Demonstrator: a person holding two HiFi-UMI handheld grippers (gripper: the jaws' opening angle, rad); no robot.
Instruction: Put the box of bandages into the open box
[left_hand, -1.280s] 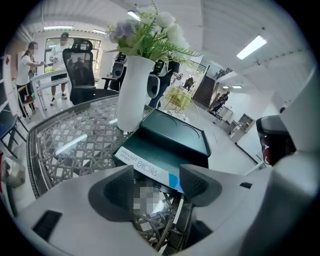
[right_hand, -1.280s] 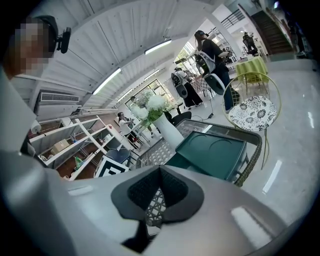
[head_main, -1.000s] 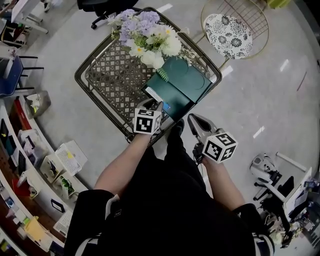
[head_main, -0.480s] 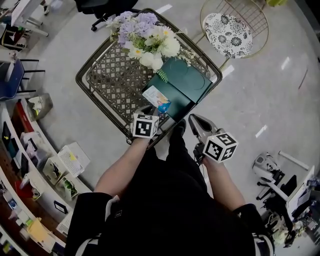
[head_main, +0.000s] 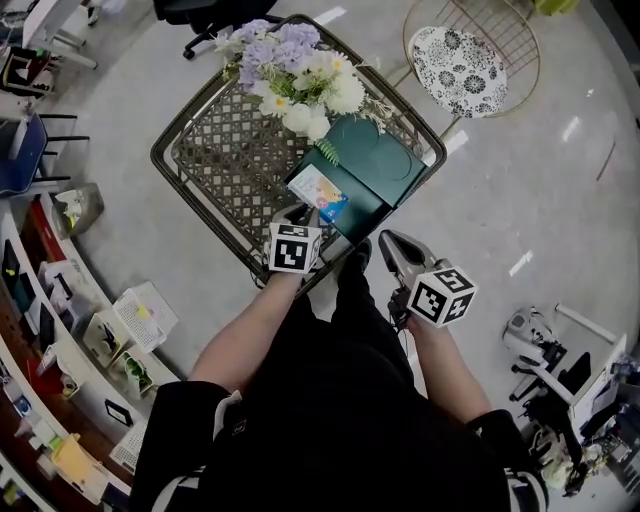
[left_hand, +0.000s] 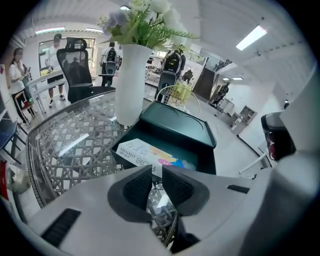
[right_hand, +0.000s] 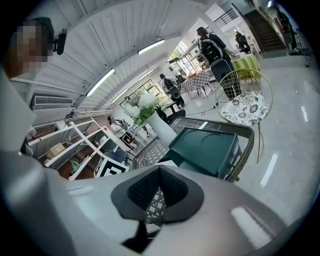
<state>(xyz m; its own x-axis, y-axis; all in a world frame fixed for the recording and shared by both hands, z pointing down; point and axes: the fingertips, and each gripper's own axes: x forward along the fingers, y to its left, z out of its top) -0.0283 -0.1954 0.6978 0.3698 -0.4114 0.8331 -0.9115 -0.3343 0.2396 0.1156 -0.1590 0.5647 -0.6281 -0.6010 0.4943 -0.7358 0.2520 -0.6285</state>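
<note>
Since earlier: box of bandages (head_main: 320, 192) lay dropped in open box (head_main: 385, 165) | left gripper (left_hand: 156, 170) closing, empty | right gripper (right_hand: 160, 172) closed, empty | flowers (head_main: 300, 70) beyond, far-left

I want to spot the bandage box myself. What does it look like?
Find the wicker table with flowers. Next to them sits an open dark green box. The bandage box lies in it, the only white thing there, with bright colours.

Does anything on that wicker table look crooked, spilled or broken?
Only mildly: the box of bandages seems to sit tilted in the open box, with one end up near the rim rather than lying flat. The vase of flowers stands upright on the wicker table, and nothing looks spilled or damaged.
</note>
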